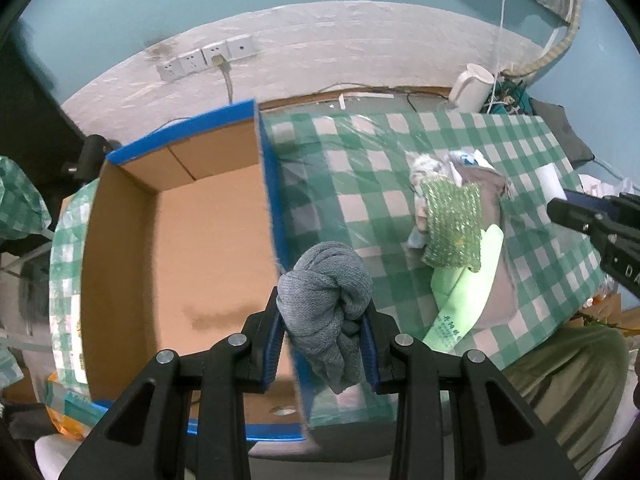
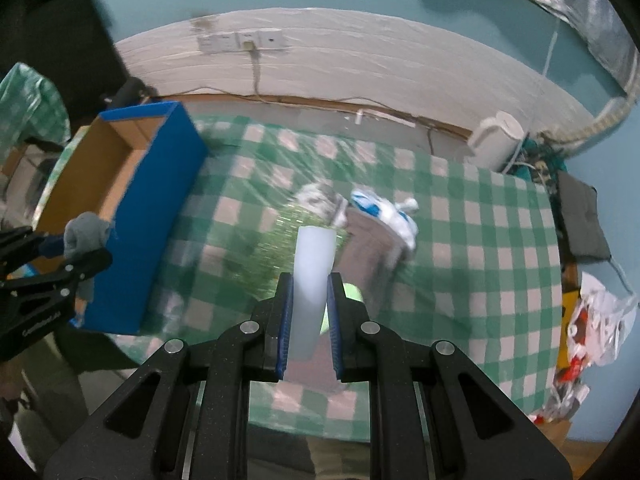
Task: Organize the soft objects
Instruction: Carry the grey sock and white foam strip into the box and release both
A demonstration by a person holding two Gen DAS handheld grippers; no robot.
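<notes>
My left gripper [image 1: 324, 320] is shut on a knotted grey sock [image 1: 326, 308] and holds it over the right wall of an open cardboard box with blue edges [image 1: 180, 240]. The box's inside shows bare brown cardboard. My right gripper [image 2: 310, 312] is shut on a white foam piece [image 2: 312, 280] above the checked table. A pile of soft things lies mid-table: a green glittery sponge cloth [image 1: 452, 224], a light green glove [image 1: 468, 292], a brown-grey cloth [image 2: 372, 256] and a white and blue cloth [image 2: 384, 208]. The left gripper with the sock [image 2: 86, 236] shows in the right wrist view beside the box [image 2: 132, 216].
The table has a green and white checked cover [image 1: 360, 168] under clear plastic. A white kettle [image 2: 496, 140] and tangled cables stand at the far right corner. Wall sockets [image 1: 208, 58] sit behind. A plastic bag with litter [image 2: 592, 320] lies right of the table.
</notes>
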